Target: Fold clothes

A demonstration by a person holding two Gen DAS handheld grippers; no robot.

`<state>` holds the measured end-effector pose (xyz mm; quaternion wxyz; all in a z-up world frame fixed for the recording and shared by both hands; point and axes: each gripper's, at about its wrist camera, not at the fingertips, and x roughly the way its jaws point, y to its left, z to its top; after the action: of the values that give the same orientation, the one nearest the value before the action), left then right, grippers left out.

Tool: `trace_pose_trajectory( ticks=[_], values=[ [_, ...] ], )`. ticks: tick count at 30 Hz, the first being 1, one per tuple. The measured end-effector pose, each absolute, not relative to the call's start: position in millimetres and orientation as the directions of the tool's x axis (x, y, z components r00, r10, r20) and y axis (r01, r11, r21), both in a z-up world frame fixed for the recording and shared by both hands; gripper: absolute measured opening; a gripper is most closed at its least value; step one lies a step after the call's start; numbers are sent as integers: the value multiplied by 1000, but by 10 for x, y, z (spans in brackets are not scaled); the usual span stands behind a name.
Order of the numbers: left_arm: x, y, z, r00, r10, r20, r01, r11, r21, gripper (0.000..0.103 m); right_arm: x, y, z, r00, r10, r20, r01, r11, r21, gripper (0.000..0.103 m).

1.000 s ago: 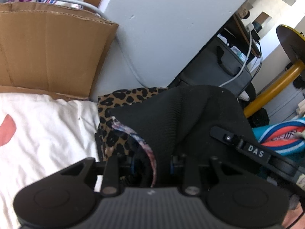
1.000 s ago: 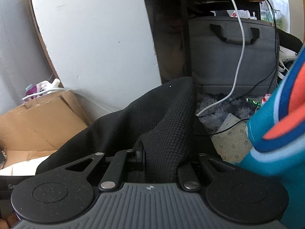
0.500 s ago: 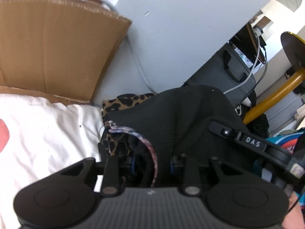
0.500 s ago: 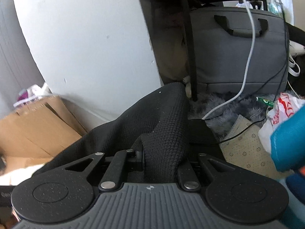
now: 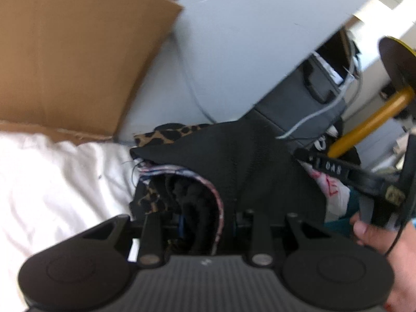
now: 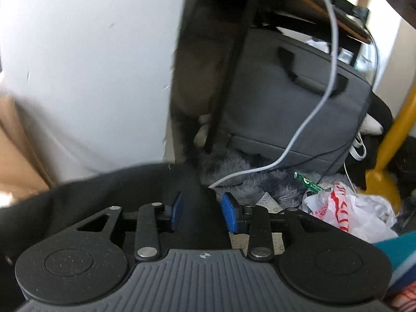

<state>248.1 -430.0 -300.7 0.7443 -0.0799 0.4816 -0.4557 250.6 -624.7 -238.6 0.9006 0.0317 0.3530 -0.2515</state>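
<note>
A black knit garment (image 5: 247, 161) hangs bunched between my two grippers. My left gripper (image 5: 208, 223) is shut on it; a striped inner edge and leopard-print cloth (image 5: 169, 135) show beside the fold. In the right wrist view the same black garment (image 6: 109, 189) stretches to the left, and my right gripper (image 6: 204, 212) has its blue pads (image 6: 230, 212) apart with the cloth running between them. The right gripper's body (image 5: 364, 179) and the hand holding it show at the right of the left wrist view.
White bedding (image 5: 52, 182) lies at the left, with a cardboard sheet (image 5: 72, 52) behind it. A white panel (image 6: 91, 65), a grey laptop bag (image 6: 293, 109), a white cable (image 6: 312, 109), a plastic bag (image 6: 345, 208) and a yellow stand (image 6: 395, 135) crowd the far side.
My right gripper has opened: its pads now stand apart where they clamped the black cloth. Both views have swung, and the cloth hangs lower in the right wrist view.
</note>
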Motion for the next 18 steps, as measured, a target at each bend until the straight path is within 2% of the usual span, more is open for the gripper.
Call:
trace_pose_trajectory(
  ticks=[7,12,14,18],
  values=[
    [2649,-4202,-3076,32,-774,-632,570,534,-624,38,2120,-5890,-2389,745,-238,-623,390,913,117,40],
    [2676,-4076,-2932,64,-761,-646,602,546,-583,45,1943,-5539,-2474,773,-161,-614,329,929,169,40],
    [2684,-4019,-2864,93,-753,-651,622,555,-552,54,1915,-5457,-2523,772,-137,-621,313,932,184,40],
    [2760,-4009,-2875,95,-750,-654,621,558,-550,57,1912,-5303,-2607,773,-106,-626,300,930,213,40]
  ],
)
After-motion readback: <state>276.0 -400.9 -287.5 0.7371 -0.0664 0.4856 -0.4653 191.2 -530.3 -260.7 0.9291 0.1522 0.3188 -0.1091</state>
